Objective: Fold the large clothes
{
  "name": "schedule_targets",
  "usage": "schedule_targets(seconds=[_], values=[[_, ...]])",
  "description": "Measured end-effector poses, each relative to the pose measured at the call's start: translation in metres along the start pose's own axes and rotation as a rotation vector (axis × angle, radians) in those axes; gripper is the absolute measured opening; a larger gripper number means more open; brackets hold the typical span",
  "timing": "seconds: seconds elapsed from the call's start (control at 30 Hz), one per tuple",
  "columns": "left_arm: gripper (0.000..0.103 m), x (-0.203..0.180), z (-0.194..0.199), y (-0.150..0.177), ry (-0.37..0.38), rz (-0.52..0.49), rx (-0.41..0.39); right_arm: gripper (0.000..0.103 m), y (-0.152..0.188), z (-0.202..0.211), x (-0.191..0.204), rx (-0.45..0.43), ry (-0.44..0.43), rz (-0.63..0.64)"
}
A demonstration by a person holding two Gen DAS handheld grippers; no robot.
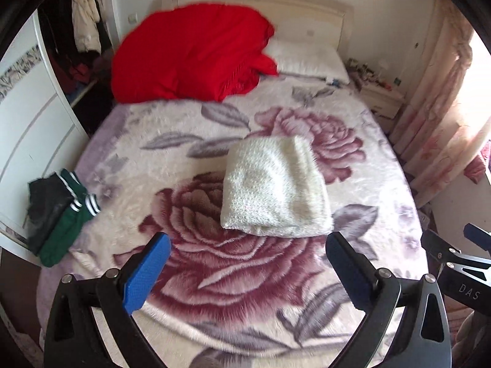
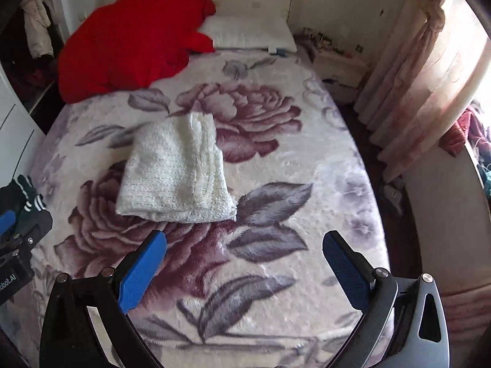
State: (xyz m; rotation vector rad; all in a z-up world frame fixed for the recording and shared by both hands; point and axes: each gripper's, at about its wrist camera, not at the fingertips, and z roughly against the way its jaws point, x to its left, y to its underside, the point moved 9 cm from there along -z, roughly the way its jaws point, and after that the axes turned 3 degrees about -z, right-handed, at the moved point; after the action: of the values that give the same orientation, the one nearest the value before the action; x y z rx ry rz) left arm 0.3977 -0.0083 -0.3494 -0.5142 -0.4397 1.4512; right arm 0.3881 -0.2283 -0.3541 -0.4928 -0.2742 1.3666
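Note:
A fluffy white garment lies folded into a compact bundle in the middle of the bed; it also shows in the right wrist view. My left gripper is open and empty, hovering just in front of the bundle. My right gripper is open and empty, in front of the bundle and to its right. A folded green and dark garment with white stripes lies at the bed's left edge. The right gripper's body shows at the right of the left wrist view.
The bed carries a floral plush blanket. A red duvet and a white pillow sit at the head. A white wardrobe stands left, a cluttered nightstand and pink curtains right.

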Motion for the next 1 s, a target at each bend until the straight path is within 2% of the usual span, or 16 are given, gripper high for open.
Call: schedule_targets(seconds=[0.27, 0.57, 0.77, 1.0], values=[[0.103, -0.013, 0.121, 0.004, -0.001, 0.007, -0.079, 0.103, 0.020, 0.159, -0.019, -0.113, 0.012, 0.009], [0.103, -0.017, 0.220, 0.014, -0.015, 0.010, -0.166, 0.103, 0.043, 0.291, -0.031, -0.215, -0.022, 0.009], [0.103, -0.021, 0.259, 0.022, -0.019, 0.014, -0.201, 0.103, 0.058, 0.352, -0.035, -0.289, -0.044, 0.014], [0.103, -0.019, 0.281, 0.031, -0.053, 0.017, -0.240, 0.103, 0.069, 0.390, -0.035, -0.327, -0.085, 0.012]])
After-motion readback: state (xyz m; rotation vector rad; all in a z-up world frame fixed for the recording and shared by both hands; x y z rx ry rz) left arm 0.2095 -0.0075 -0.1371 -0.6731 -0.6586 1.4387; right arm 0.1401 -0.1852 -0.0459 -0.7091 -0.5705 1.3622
